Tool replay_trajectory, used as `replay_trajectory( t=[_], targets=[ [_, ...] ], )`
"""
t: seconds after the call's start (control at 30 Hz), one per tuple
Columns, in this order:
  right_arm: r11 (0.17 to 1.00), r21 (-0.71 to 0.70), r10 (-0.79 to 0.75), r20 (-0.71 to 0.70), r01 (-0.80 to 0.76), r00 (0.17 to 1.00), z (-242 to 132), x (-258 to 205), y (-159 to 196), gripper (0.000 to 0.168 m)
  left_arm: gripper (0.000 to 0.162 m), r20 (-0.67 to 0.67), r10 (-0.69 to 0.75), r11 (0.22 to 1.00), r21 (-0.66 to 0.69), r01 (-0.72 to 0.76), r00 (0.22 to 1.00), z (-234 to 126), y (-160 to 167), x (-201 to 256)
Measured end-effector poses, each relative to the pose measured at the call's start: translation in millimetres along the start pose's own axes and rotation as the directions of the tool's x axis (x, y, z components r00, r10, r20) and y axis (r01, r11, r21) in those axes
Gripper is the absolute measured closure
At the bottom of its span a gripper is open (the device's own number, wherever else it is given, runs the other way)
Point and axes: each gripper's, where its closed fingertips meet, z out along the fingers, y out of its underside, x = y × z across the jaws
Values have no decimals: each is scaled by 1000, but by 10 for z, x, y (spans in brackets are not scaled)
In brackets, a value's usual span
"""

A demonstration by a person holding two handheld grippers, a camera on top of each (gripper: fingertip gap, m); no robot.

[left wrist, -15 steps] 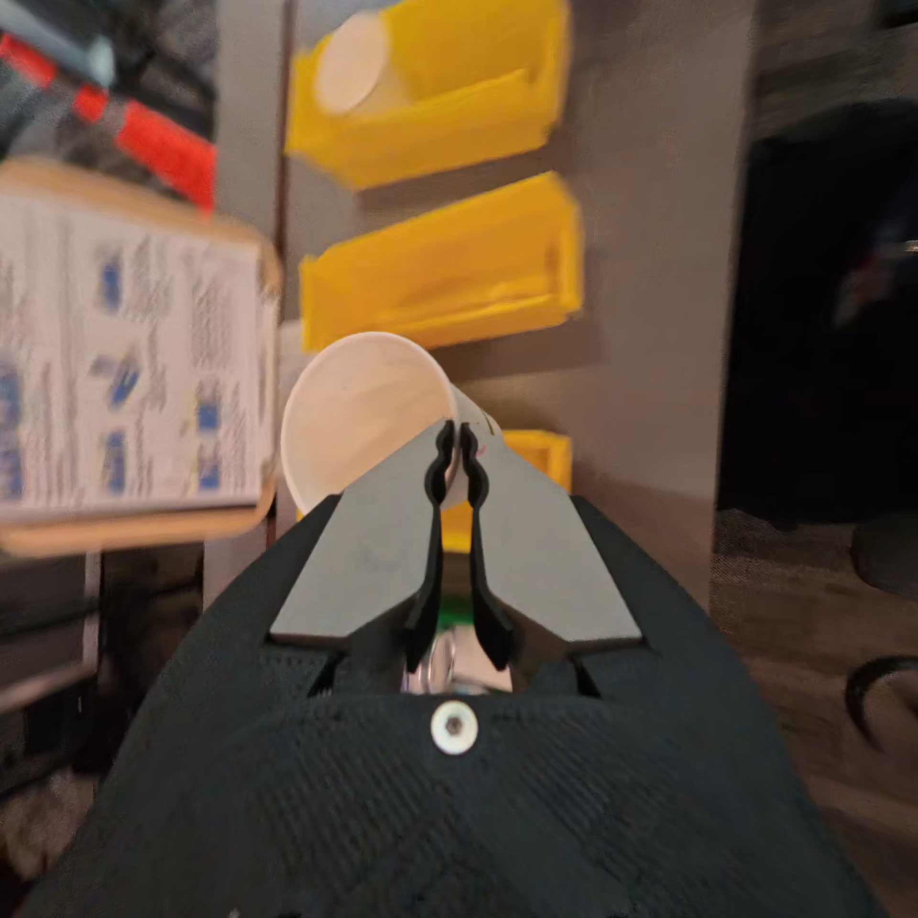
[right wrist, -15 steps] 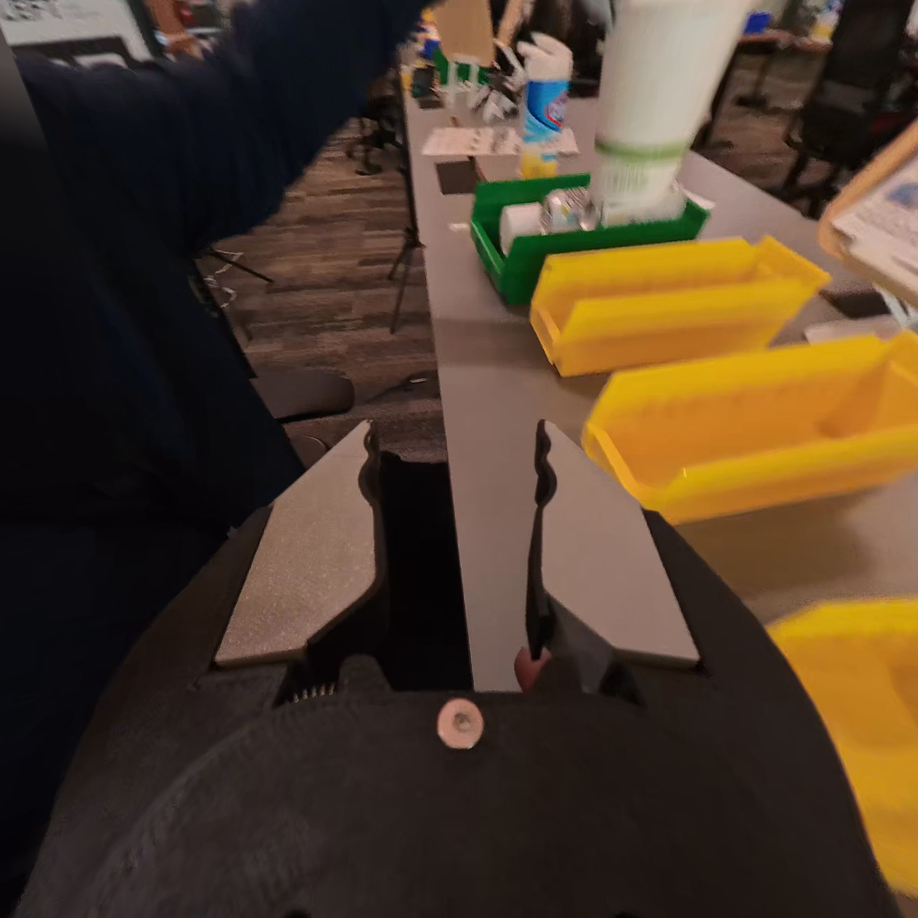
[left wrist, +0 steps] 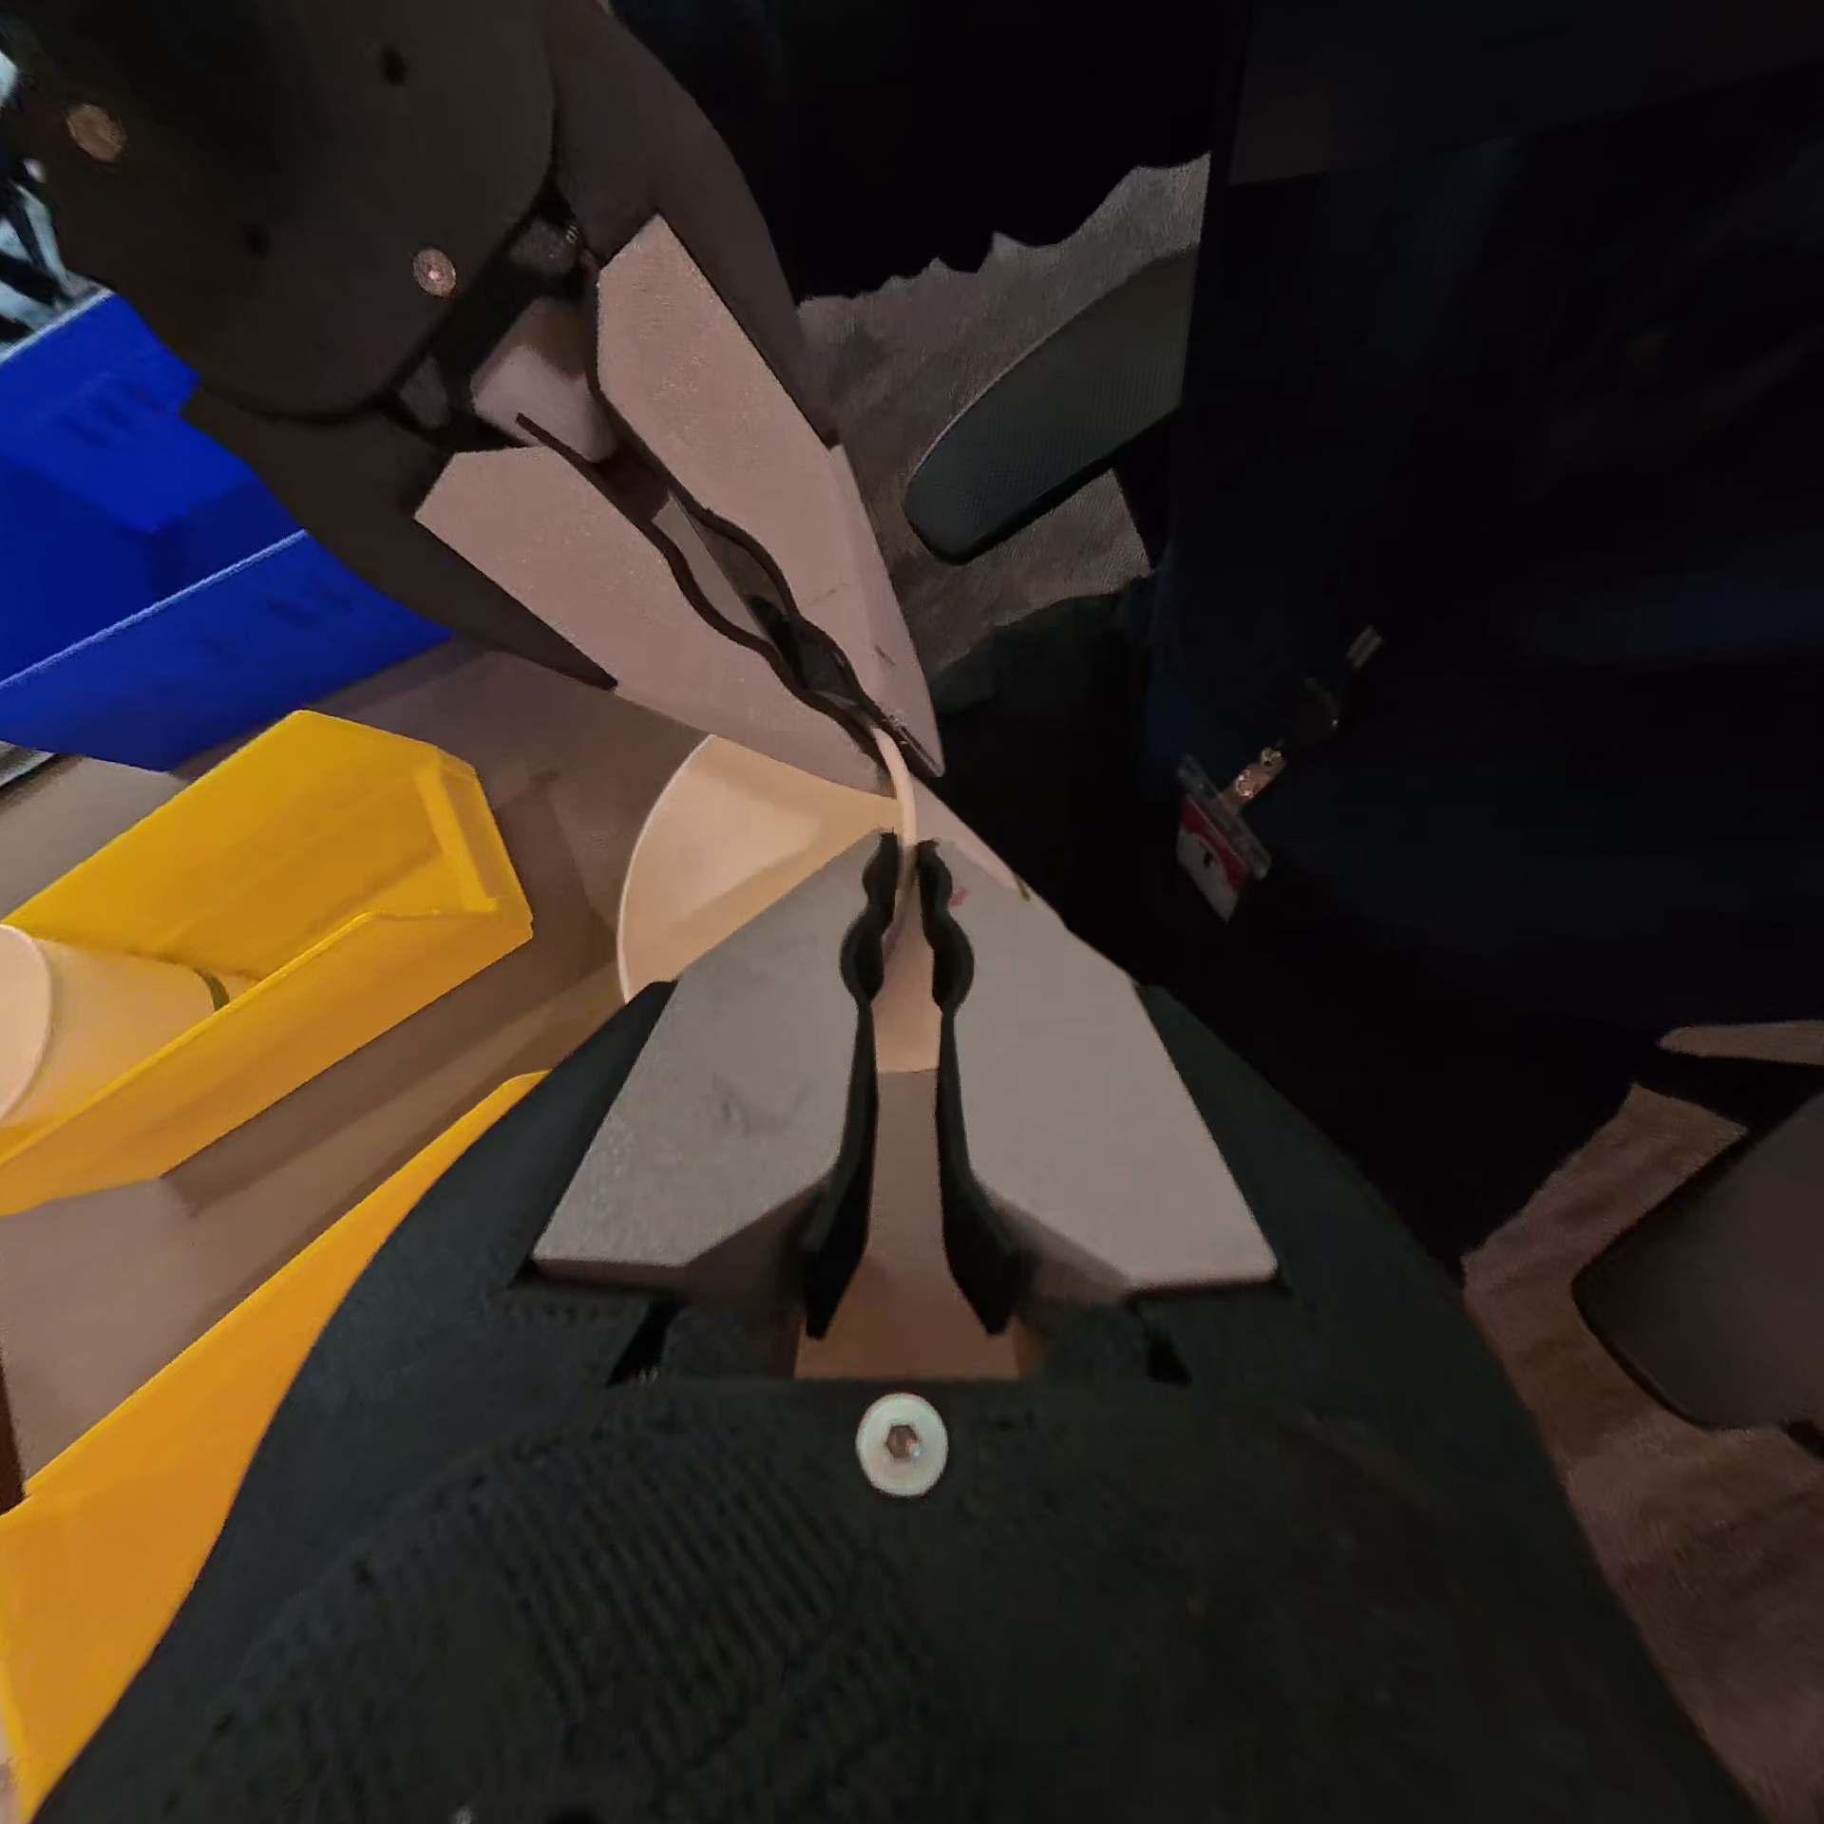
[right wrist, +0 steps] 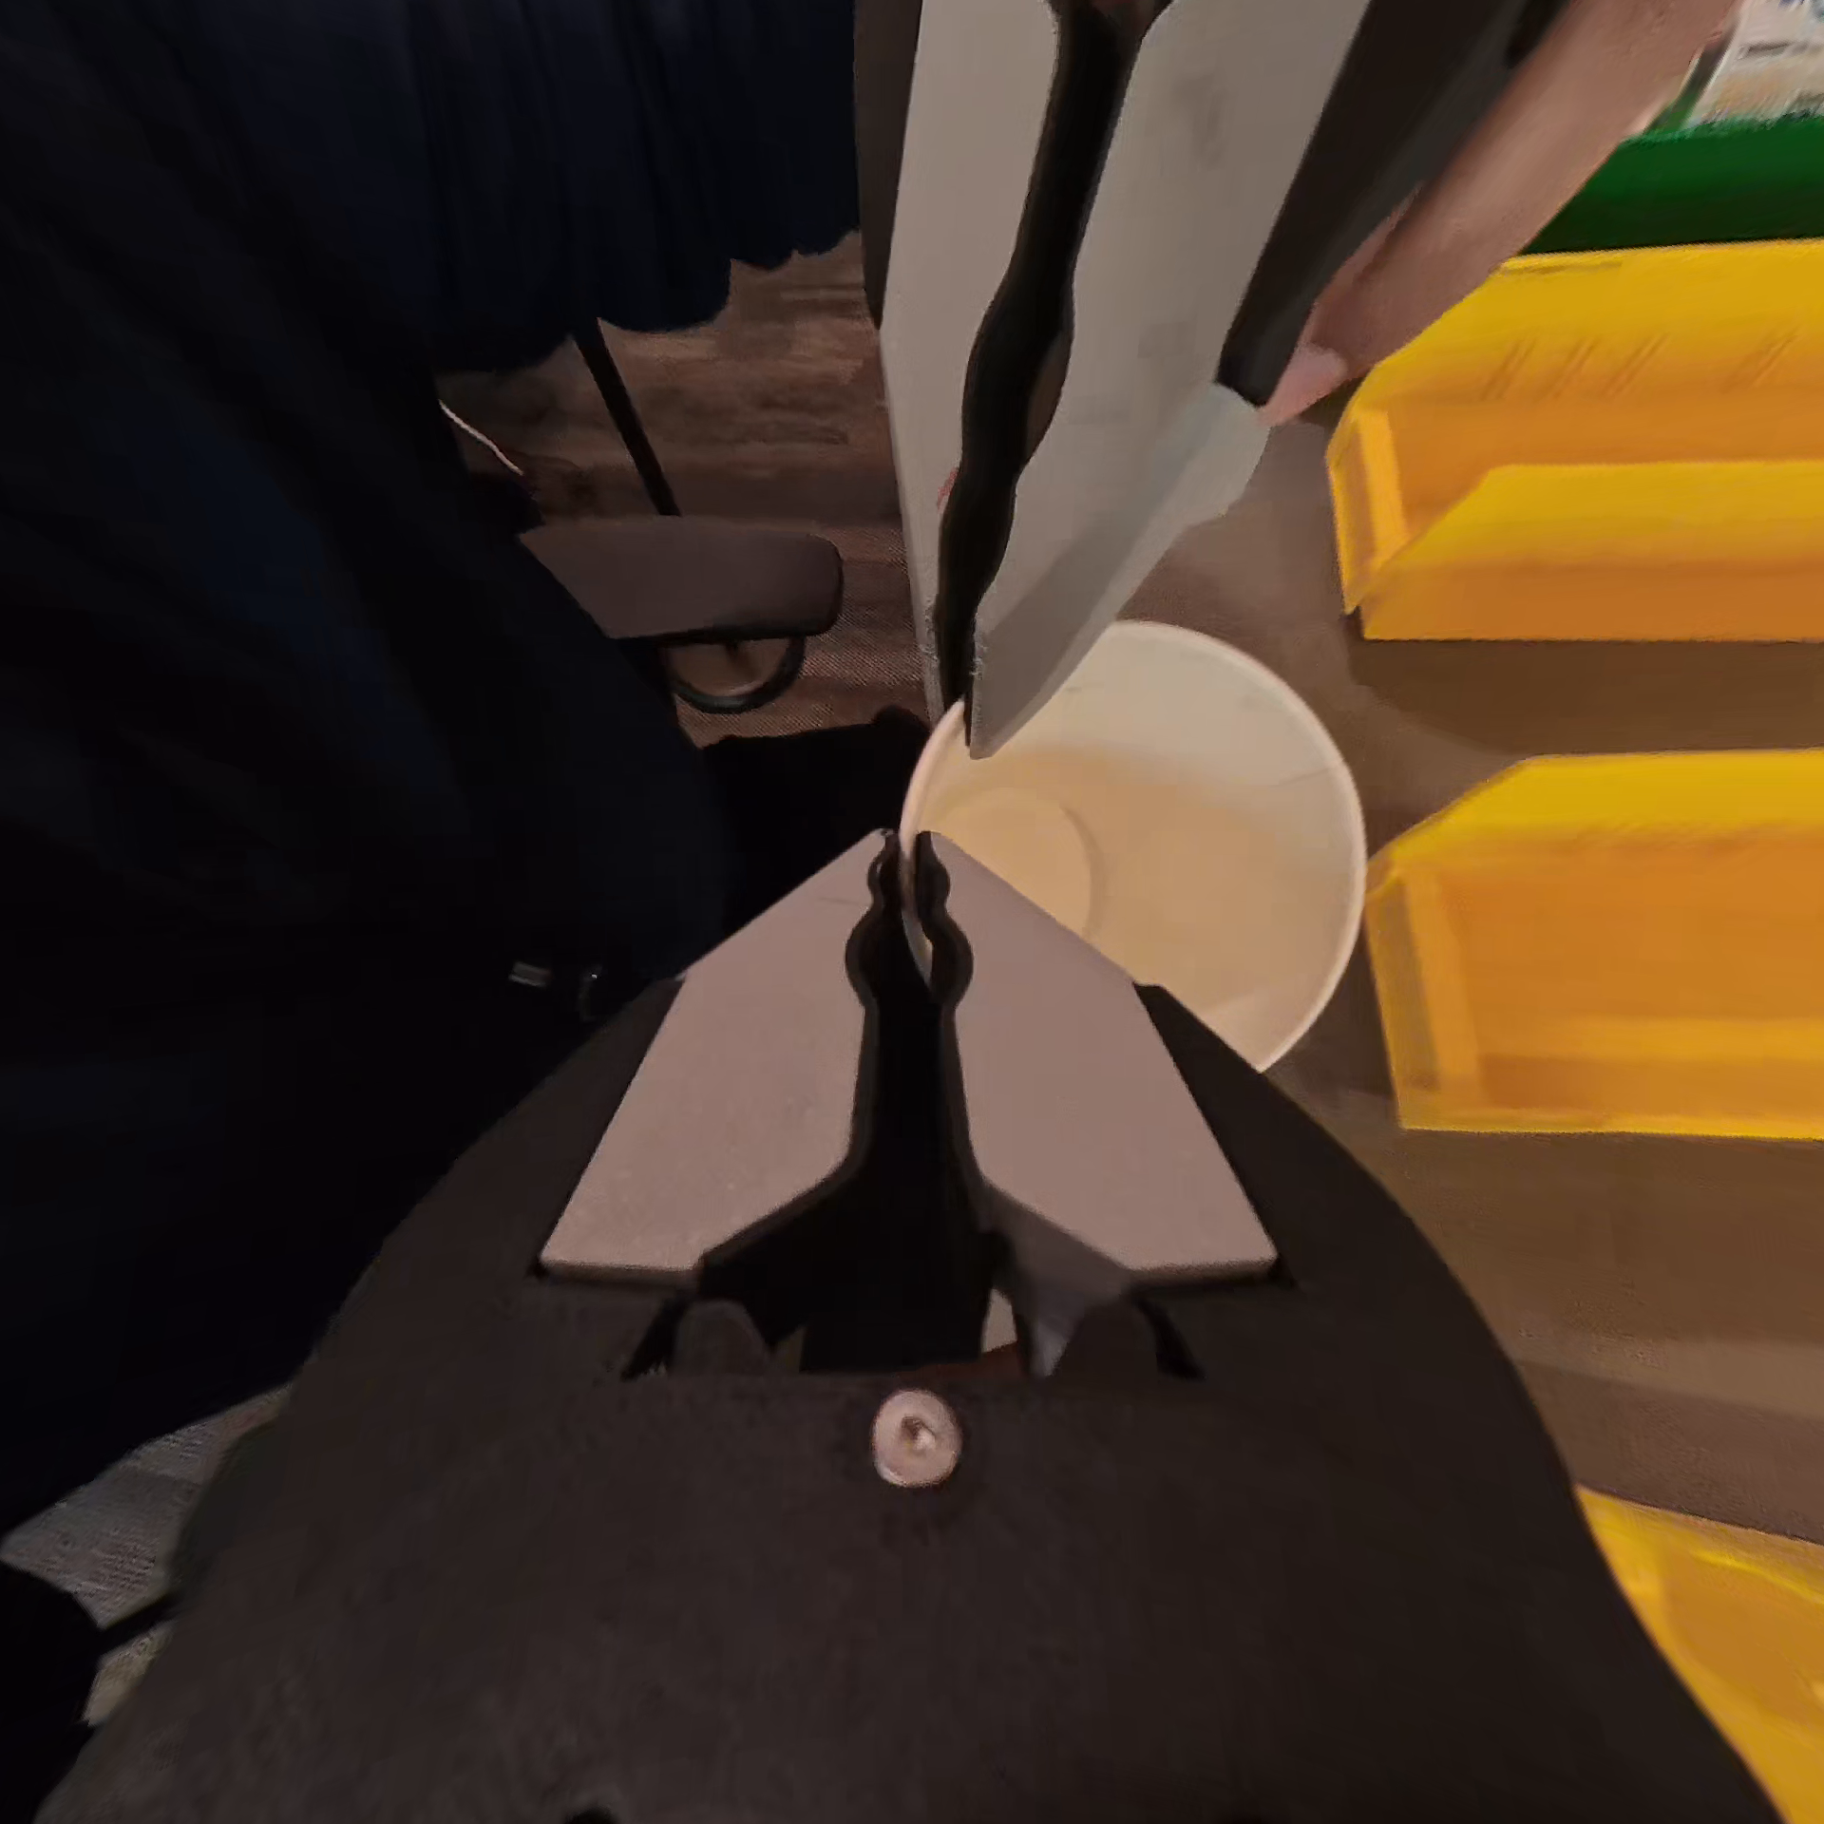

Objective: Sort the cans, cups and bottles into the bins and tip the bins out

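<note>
So, both grippers on one white paper cup (right wrist: pixel 1175 839), mouth up, centre of the right wrist view. Right gripper (right wrist: pixel 906 849) has its fingers (right wrist: pixel 1046 1046) pinched tight on the cup's left rim, wall squeezed between the tips. Left gripper (right wrist: pixel 962 691) drops in from the top of that frame, fingers closed on the same rim a bit further round, tips just apart from the right gripper's.

Left wrist view, same story from the other side: left gripper (left wrist: pixel 900 849) clamped on the rim at frame centre, cup (left wrist: pixel 750 869) showing left of the tips, open mouth facing the camera. Right gripper (left wrist: pixel 893 750) comes down from the upper left, tips nipping the rim just above the left one's.

Cup sits over the desk (right wrist: pixel 1599 1234), near its edge; can't tell if the base touches. Two yellow bins (right wrist: pixel 1599 948) right of the cup in the right wrist view, one above the other, a third at the lower right corner, green bin (right wrist: pixel 1698 188) upper right. In the left wrist view, a yellow bin (left wrist: pixel 296 888) at mid left holds another paper cup (left wrist: pixel 89 1026) lying on its side; blue bin (left wrist: pixel 148 592) behind it. Office chair (left wrist: pixel 1056 434) and dark clothing of a person fill the right side
</note>
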Motion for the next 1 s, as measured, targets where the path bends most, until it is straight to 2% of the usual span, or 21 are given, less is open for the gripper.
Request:
replay_trajectory(
  t=[0.07, 0.17, 0.23, 0.27, 0.37, 0.43, 0.5, 0.57, 0.63, 0.77, 0.83, 0.9, 1.0],
  targets=[
    [998, 36, 51, 11, -51, 999, -10, 21, 51, 167, 158, 62, -17, 999, 42, 14, 998, 36, 28, -67],
    [996, 48, 77, -67, -74, 995, -135, 157, 158, 168, 162, 309, -88, 985, 172, 36, 947, -152, -25, -283],
    [995, 69, 87, -165, -77, 982, -341, 313, 180, 168, 143, 440, -210, 963, 247, 107, 873, -311, 68, -344],
    [994, 71, 93, -258, -78, 962, -498, 468, 200, 168, 140, 478, -268, 949, 280, 144, 837, -354, 161, -327],
    [995, 40, 100, -617, -95, 781, -1176, 1130, 348, 168, 145, 505, -422, 897, 350, 269, 753, -303, 536, -215],
    [990, 9, 105, -729, -144, 677, -1497, 1460, 503, 168, 145, 491, -518, 854, 337, 395, 700, -177, 867, -131],
    [975, -36, 109, -779, -218, 617, -1639, 1721, 722, 168, 146, 484, -572, 819, 297, 490, 663, -83, 1129, -62],
    [960, -66, 114, -794, -272, 598, -1625, 1915, 928, 168, 148, 520, -595, 789, 232, 570, 612, -88, 1359, -27],
    [941, -92, 135, -781, -327, 609, -1484, 2049, 1148, 168, 148, 567, -615, 757, 229, 612, 548, -167, 1533, -26],
    [895, -103, 214, -755, -434, 619, -1169, 2200, 1547, 166, 147, 535, -723, 654, 327, 682, 436, -336, 1720, 1],
    [880, -109, 237, -743, -462, 626, -1053, 2215, 1683, 154, 147, 506, -760, 619, 375, 690, 408, -414, 1750, 31],
    [870, -112, 239, -758, -481, 607, -1047, 2213, 1751, 139, 146, 503, -778, 595, 395, 700, 377, -500, 1804, 60],
    [884, -51, 270, -757, -465, 595, -1095, 2135, 1640, 133, 140, 550, -778, 569, 411, 713, 304, -703, 1951, 90]
  ],
)
